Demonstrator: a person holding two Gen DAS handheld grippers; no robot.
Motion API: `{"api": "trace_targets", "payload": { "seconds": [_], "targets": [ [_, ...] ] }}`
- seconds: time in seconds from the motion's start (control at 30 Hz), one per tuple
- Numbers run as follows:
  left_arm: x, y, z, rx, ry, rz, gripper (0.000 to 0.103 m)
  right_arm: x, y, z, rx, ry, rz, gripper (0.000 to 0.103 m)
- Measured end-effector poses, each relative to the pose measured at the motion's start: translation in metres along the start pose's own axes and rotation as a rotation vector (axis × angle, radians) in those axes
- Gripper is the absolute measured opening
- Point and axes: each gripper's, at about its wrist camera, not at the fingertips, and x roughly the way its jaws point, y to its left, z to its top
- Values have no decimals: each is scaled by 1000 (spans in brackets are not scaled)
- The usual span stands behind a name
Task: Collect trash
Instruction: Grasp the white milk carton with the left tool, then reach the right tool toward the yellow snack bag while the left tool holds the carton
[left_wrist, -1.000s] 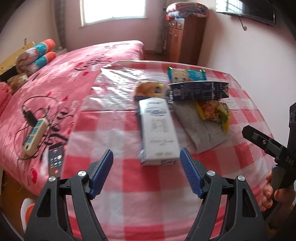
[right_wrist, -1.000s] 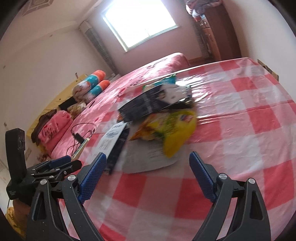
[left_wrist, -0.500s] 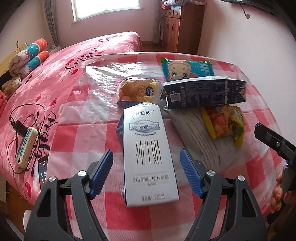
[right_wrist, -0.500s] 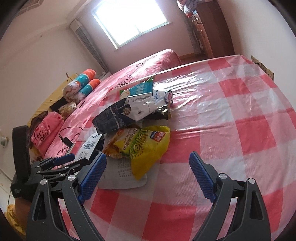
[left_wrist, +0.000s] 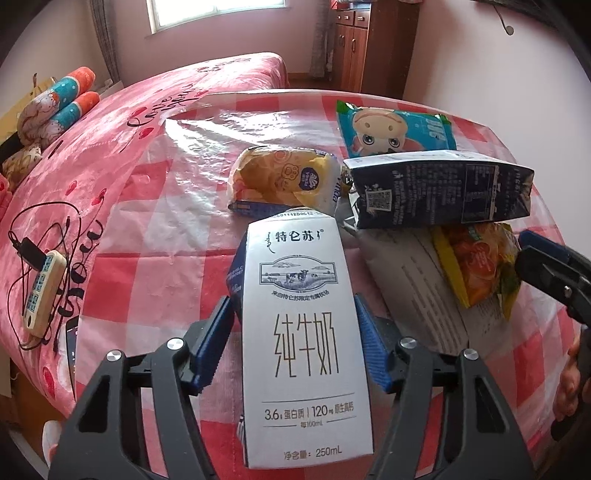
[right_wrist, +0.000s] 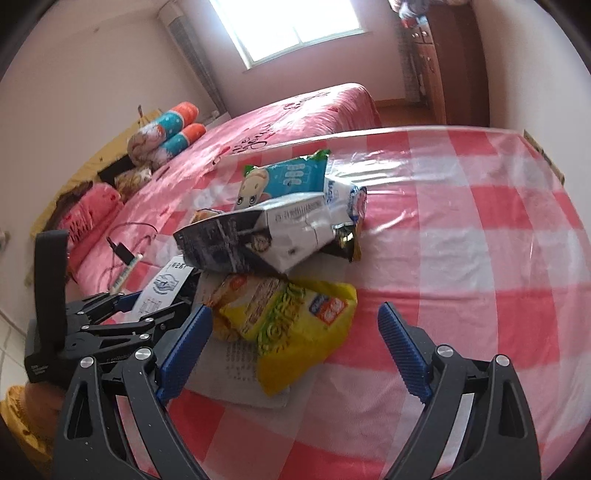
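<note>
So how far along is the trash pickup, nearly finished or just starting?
Just starting, by the look of it. Nothing appears collected. The left gripper is closing around the white milk carton. The right gripper hovers open near the yellow noodle packet. The dark carton, bread wrapper and blue snack bag are left.

Left wrist view: looks steeply down along left gripper (left_wrist: 295, 343), very near milk carton (left_wrist: 304, 339), window at 12. Right wrist view: looks down over bench (right_wrist: 461, 258), yellow packet (right_wrist: 295, 325) near. Shared: trash pile, bed (right_wrist: 295, 118).
</note>
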Motion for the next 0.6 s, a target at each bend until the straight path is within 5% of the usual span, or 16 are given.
{"api": "trace_targets", "payload": {
  "seconds": [0.5,0.6],
  "targets": [
    [-6,-3,-11,-13,-29,-37,62,23,19,1,-133,109,126,90],
    [-10,-7,-16,-7,-32,-68,62,24,35,-13,-185,131,143,82]
  ]
}}
